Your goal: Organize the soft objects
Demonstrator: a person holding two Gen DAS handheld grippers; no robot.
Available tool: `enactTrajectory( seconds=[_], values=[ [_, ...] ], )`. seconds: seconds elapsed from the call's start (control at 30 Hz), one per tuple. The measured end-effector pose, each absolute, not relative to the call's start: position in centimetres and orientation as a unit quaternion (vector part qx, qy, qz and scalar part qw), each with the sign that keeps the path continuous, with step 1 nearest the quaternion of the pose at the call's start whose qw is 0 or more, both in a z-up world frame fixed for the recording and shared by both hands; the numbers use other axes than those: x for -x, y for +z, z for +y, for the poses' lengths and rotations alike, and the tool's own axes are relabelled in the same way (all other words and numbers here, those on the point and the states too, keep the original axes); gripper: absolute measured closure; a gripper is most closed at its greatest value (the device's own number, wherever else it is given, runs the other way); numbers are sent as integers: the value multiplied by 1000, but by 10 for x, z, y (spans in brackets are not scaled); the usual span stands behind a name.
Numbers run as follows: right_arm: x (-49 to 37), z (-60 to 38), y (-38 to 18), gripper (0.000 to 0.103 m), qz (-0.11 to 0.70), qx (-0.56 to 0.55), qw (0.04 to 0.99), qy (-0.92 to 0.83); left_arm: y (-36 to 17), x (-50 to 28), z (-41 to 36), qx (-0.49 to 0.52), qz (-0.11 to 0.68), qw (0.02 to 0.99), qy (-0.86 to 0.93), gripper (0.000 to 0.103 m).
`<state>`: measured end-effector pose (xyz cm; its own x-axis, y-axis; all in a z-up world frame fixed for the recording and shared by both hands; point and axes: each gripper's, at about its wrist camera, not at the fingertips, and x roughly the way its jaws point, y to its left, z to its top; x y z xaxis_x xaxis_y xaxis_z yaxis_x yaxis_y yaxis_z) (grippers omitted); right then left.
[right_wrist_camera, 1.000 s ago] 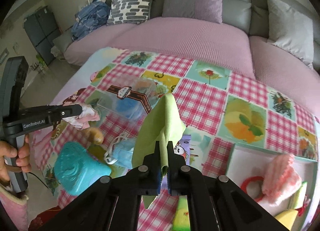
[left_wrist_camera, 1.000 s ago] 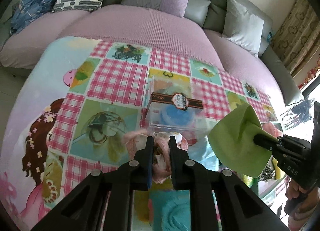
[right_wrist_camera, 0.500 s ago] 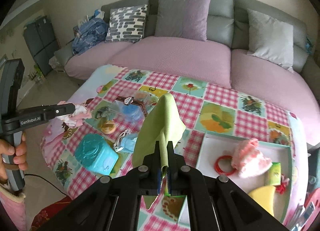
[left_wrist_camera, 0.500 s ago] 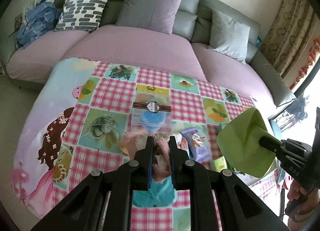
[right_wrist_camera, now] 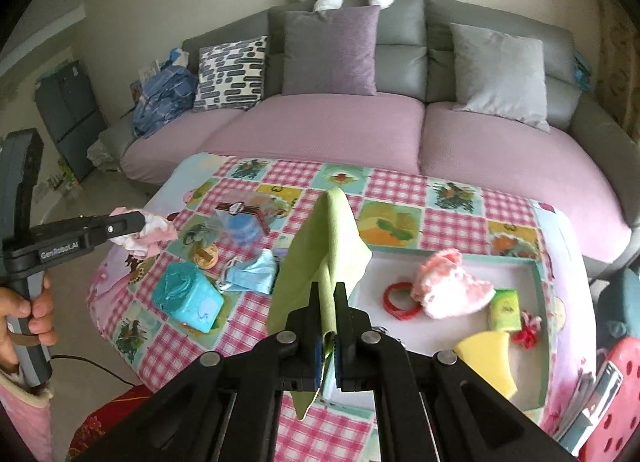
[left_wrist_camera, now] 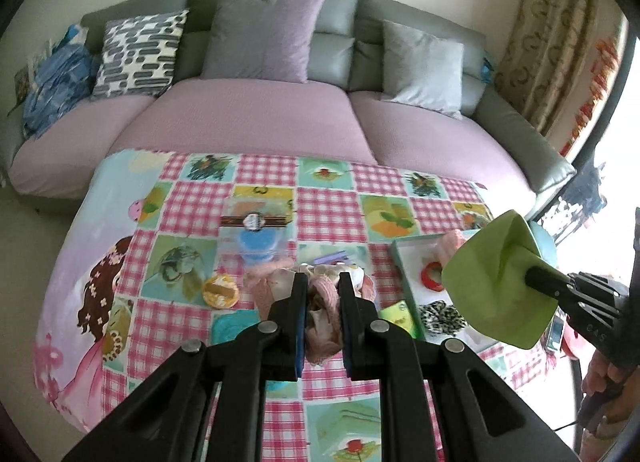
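Filling the back of both views, a grey sofa (right_wrist_camera: pixel 400 134) with mauve seat covers stands behind a low table (right_wrist_camera: pixel 516 210) draped in a pink-checked picture cloth. On the right part of that table lies a shallow white tray with a teal rim (right_wrist_camera: pixel 538 290), holding a pink knitted piece (right_wrist_camera: pixel 448 286), a red ring (right_wrist_camera: pixel 400 298), a yellow sponge (right_wrist_camera: pixel 488 358) and a small green packet (right_wrist_camera: pixel 505 308). Left of the tray rest a teal wipes pack (right_wrist_camera: pixel 188 298), a blue face mask (right_wrist_camera: pixel 256 272) and a clear plastic box (right_wrist_camera: pixel 240 218) with a blue item inside. The right gripper (right_wrist_camera: pixel 328 346) is held above the table's near edge, jaws pressed together on a lime-green cloth (right_wrist_camera: pixel 324 258); the cloth's long axis runs upward and away from the fingers, its peak pointing toward the sofa, with a short tail hanging below the jaws. In the left wrist view the same cloth (left_wrist_camera: pixel 496 282) fans out sideways from the right gripper's tip, above the tray's near corner. The left gripper (left_wrist_camera: pixel 323 326), also lifted off the table, is clamped on a bunched pink-and-white cloth (left_wrist_camera: pixel 320 314), which spills out ahead of and below the fingers; seen from the right wrist, this bundle (right_wrist_camera: pixel 146 232) dangles off the table's left edge, its folds drooping downward.
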<state>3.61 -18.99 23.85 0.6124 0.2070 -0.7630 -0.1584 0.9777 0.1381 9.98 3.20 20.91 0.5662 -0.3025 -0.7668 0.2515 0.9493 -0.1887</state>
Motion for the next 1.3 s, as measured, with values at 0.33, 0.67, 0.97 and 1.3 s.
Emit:
enactTrajectory(
  seconds=[0.33,0.67,0.97,1.3],
  values=[
    [-17,-239,233,99,432,-57,897,72,214,-92,-22,1,421,886,-193,89],
    [-12,-285,211,99,449,-78,889,39,196,-89,-92,-27,417,875,-245,89],
    [-15,-319,182,99,473,-94,876,15,158,-93,-150,-48,428,856,-284,89],
    [-35,-335,140,99,506,-100,857,8,118,-122,-177,-47,442,849,-287,89]
  ],
)
